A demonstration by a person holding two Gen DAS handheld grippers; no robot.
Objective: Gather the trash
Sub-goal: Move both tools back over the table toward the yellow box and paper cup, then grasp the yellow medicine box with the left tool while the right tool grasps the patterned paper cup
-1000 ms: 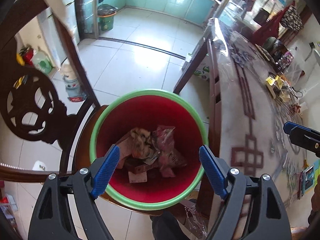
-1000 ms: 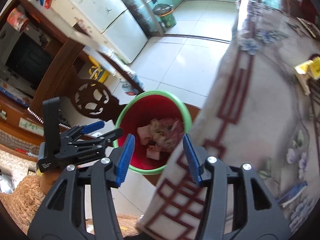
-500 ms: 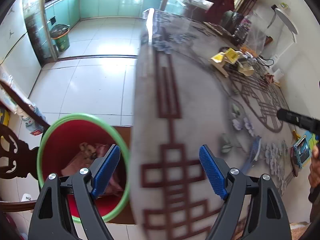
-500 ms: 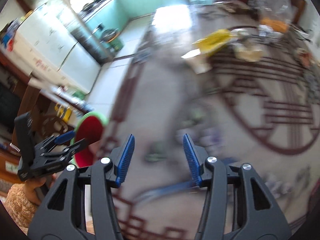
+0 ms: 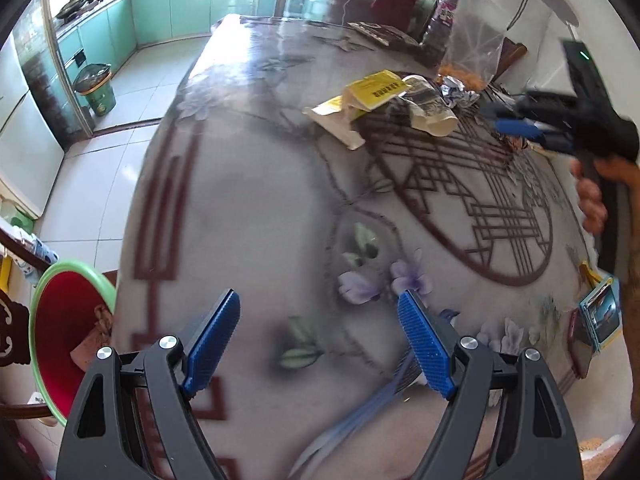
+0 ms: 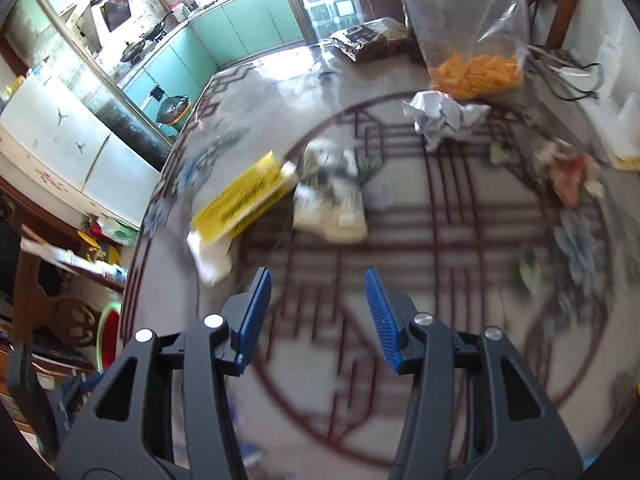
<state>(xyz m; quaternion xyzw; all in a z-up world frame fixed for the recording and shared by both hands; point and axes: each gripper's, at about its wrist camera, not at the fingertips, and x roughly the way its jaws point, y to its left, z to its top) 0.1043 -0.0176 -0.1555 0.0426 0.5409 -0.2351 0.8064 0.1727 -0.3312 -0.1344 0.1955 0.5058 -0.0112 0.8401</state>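
I observe my left gripper [image 5: 318,344] and right gripper [image 6: 318,316] above the table [image 5: 248,200], fingers apart, empty; yellow packet [image 6: 244,196] and crumpled paper [image 6: 444,116] lie ahead.

You have bright daylight from the far kitchen windows, with glare streaking the glossy counter [image 5: 248,208]. Motion blur smears your right wrist view, especially the yellow packet [image 6: 244,200]. Fisheye bending curves both views' edges, and dark vignettes fill the corners.
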